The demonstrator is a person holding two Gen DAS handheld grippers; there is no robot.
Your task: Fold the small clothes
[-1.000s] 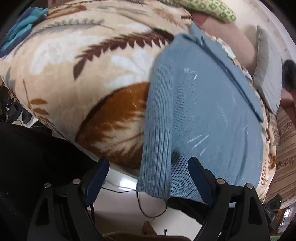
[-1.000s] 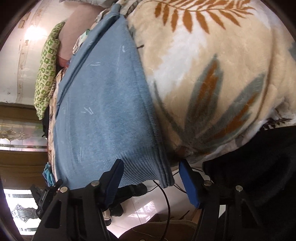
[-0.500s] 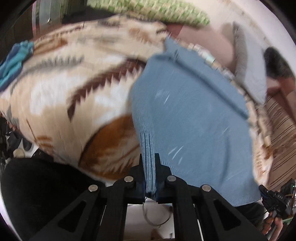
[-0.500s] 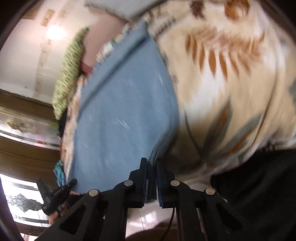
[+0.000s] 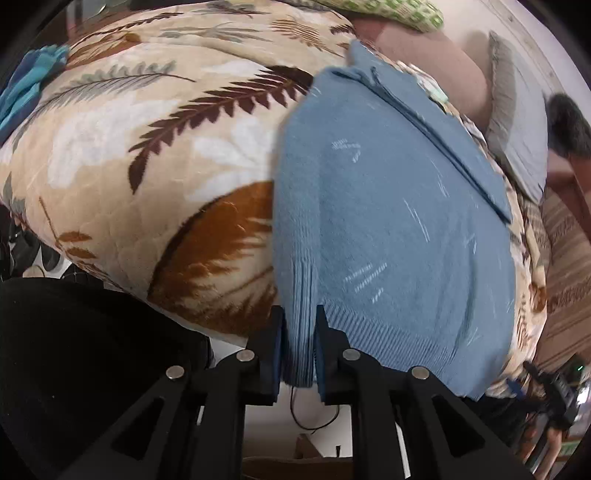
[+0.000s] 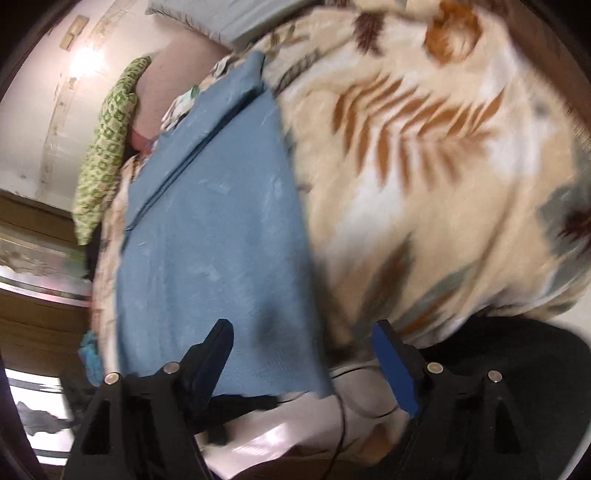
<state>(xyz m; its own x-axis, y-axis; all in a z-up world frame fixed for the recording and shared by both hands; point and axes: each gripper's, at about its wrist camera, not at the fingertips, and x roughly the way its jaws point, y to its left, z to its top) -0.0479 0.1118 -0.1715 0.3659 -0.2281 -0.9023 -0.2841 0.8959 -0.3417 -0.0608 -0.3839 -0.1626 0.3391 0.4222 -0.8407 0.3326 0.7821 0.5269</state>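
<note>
A blue knit sweater [image 5: 391,229] lies flat on a bed covered by a cream leaf-print blanket [image 5: 140,147], its ribbed hem hanging over the near edge. My left gripper [image 5: 298,354] is shut on the hem's left corner, the rib bunched between its pads. In the right wrist view the same sweater [image 6: 218,236] lies to the left on the blanket [image 6: 443,177]. My right gripper [image 6: 306,354] is open, jaws wide apart around the hem's right corner, which hangs free between them.
A green patterned pillow [image 5: 391,11], a pink pillow [image 5: 443,62] and a grey cushion [image 5: 517,122] lie at the bed's far end. A teal cloth [image 5: 26,85] sits at the far left. Pale floor with a black cable [image 6: 343,417] lies below the bed edge.
Both grippers were open one second ago and shut on the hem corners half a second ago. Now the left stays shut on its corner; the right has opened and let go.
</note>
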